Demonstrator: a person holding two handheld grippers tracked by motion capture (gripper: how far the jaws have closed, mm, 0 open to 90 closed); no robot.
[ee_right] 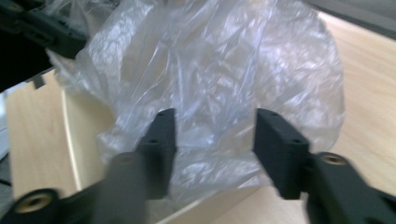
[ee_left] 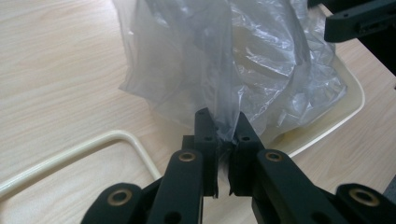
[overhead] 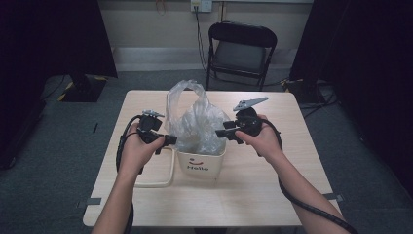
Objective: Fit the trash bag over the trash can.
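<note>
A crinkled clear plastic bag (overhead: 195, 122) stands in a cream plastic bin (overhead: 200, 165) on the pale wooden bench (overhead: 253, 195). The left gripper (ee_left: 223, 128) has its fingers clenched on the bag's film; the right gripper (ee_right: 215, 140) has its fingers released, apart before the bag.

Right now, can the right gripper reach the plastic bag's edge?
Probably yes: the right gripper is open, the plastic bag lies directly before its jaws, and nothing blocks it. The left gripper pinches the opposite side.
</note>
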